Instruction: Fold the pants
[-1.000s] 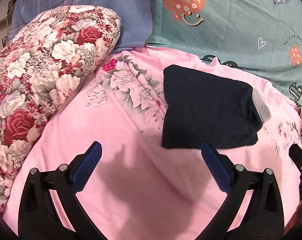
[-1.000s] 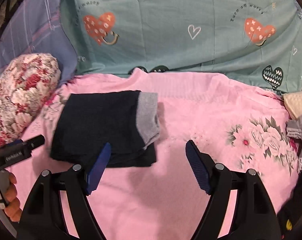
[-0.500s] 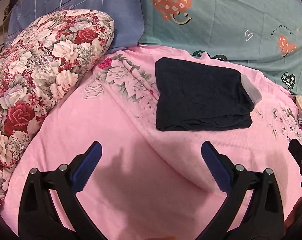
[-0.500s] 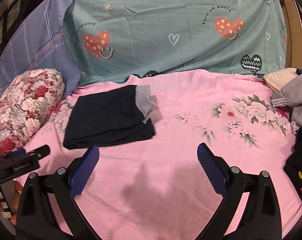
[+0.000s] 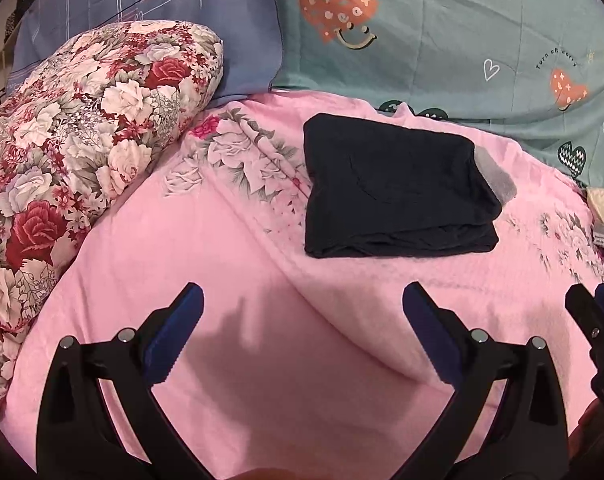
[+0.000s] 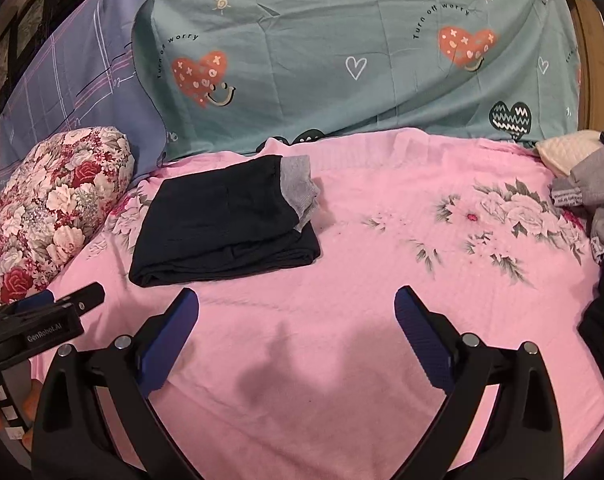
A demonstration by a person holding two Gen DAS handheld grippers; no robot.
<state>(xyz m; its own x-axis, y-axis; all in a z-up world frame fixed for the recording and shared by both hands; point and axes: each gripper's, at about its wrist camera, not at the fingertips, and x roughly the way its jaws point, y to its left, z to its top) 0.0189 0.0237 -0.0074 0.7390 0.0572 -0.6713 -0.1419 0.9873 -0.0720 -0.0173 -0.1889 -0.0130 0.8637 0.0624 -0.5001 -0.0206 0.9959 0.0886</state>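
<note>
Covering the bed, pink blanket [image 6: 341, 280] with floral print; teal heart-print sheet [image 6: 341, 40] behind it, floral pillow [image 5: 82, 140] at the left. Pants [image 6: 226, 220], dark with grey waistband, lie folded flat on the blanket near the pillow, well apart from both grippers. Left gripper [image 5: 302, 320] hovers over bare blanket, jaws spread wide, nothing between them. Right gripper [image 6: 298, 320]: jaws have just been opening, now released and holding nothing. Clothes pile [image 6: 589, 184] at right edge.
</note>
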